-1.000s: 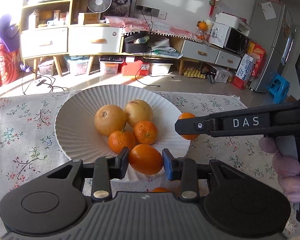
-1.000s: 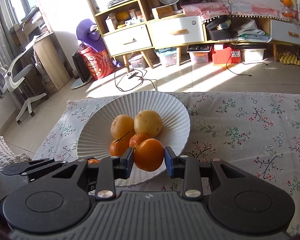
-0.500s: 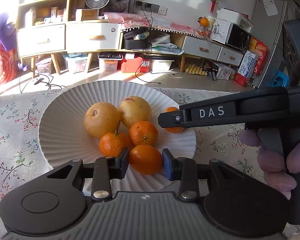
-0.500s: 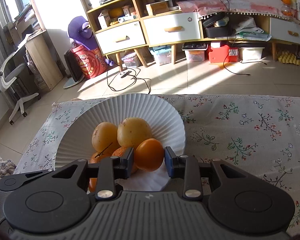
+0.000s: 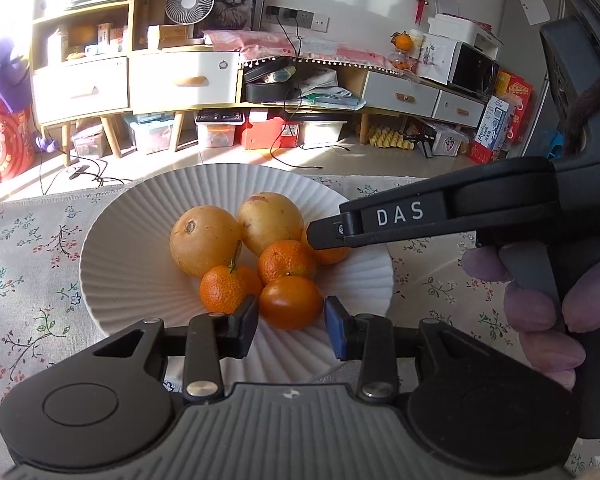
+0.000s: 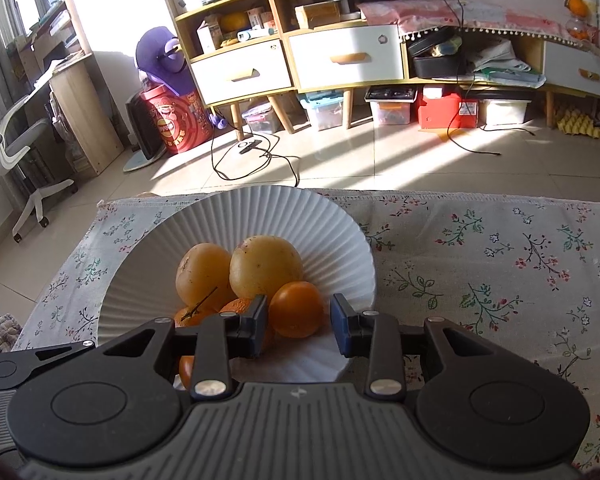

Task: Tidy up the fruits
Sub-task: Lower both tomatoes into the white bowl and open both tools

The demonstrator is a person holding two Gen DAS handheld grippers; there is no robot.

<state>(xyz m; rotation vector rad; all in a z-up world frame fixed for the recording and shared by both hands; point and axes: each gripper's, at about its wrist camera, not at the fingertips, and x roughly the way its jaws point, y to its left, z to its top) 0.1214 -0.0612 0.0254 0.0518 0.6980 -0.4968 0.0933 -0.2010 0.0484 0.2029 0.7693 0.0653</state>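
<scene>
Covering table, floral cloth [image 6: 500, 264]

right gripper [image 5: 324, 236] arm: "DAS" in white capitals, clear as day in the left wrist view
boxes, red bucket [image 6: 168, 124], notes on the fridge [image 5: 534, 4]: there's print on them but honestly too small and blurry to read

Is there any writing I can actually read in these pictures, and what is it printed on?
"DAS": white letters on the side of the right gripper.
Red drum by the shelves: printed design, too blurred to read.
Boxes beside the fridge: print too small to read.
Note on the fridge: marks unreadable.
</scene>
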